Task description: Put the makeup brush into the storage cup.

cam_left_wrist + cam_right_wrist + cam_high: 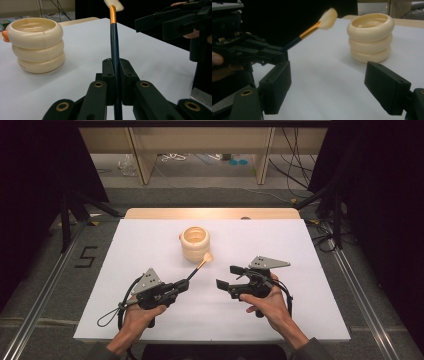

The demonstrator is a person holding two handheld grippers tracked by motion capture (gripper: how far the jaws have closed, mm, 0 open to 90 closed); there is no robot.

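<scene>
Just in front of the cream holder (195, 244), on the person's side of it, a makeup brush (196, 269) hangs above the white table (150, 320) without touching it. Its long axis runs on a slant from the left gripper (183, 286) up and away toward the holder: the dark blue handle sits low, then comes a gold ferrule, and the pale fluffy tuft is the end nearest the holder, just beside its base as the high view frames it. In the left gripper view the handle (115, 50) stands between the two black pads, which press on it from both sides, so the jaws are clamped on the brush near its lower end.

To the right of the holder and nearer the person, the right gripper (228, 276) is held apart from the brush. Its jaws stand wide apart with nothing between them; in the right gripper view they frame bare table, with the holder (370, 37) beyond and the brush tuft (327, 18) to its left.
</scene>
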